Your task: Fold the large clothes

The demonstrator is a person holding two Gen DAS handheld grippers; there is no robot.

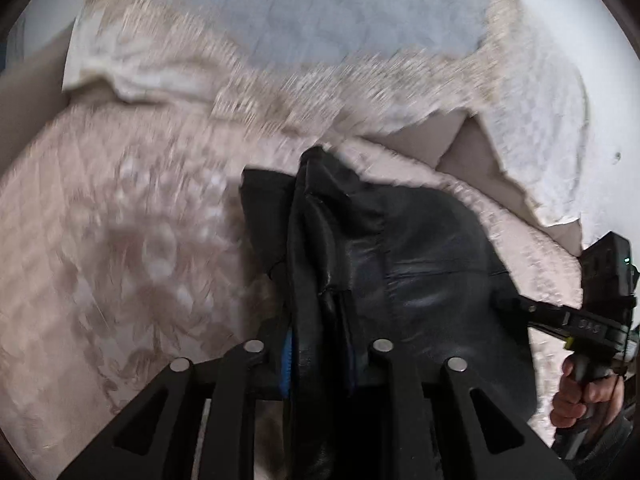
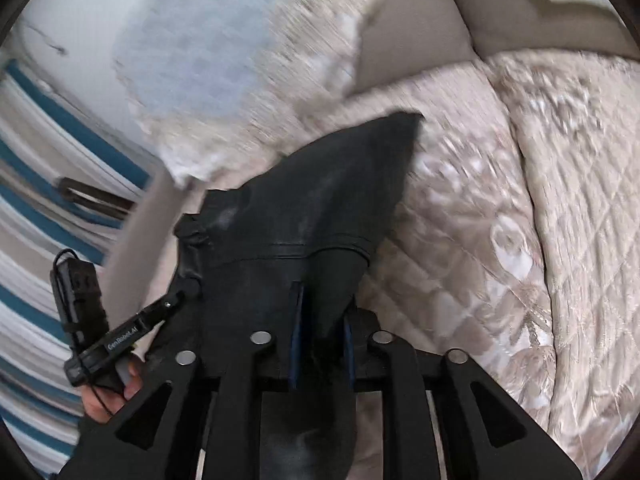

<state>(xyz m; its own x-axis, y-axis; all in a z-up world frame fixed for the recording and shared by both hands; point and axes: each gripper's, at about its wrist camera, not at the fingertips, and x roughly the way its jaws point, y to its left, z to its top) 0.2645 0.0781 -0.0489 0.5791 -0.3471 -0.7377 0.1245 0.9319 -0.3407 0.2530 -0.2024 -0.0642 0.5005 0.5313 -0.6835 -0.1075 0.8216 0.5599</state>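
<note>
A black leather garment (image 1: 420, 248) hangs stretched between both grippers over a quilted beige bedspread (image 1: 120, 240). My left gripper (image 1: 320, 344) is shut on a bunched fold of it, with a blue pad (image 1: 286, 360) showing beside the leather. In the right wrist view the garment (image 2: 312, 200) tapers into my right gripper (image 2: 322, 332), whose blue pads (image 2: 297, 336) press on a narrow fold. Each gripper also shows in the other's view, tip at the garment's edge: right gripper (image 1: 502, 304), left gripper (image 2: 186, 286).
A pale lace-edged pillow (image 1: 280, 20) lies beyond the garment, against a beige headboard (image 2: 420, 28). The bedspread (image 2: 520, 220) stretches out to the right. Blue and white striped fabric (image 2: 40, 152) is at the left. A person's hands (image 1: 580, 396) (image 2: 104, 396) grip the handles.
</note>
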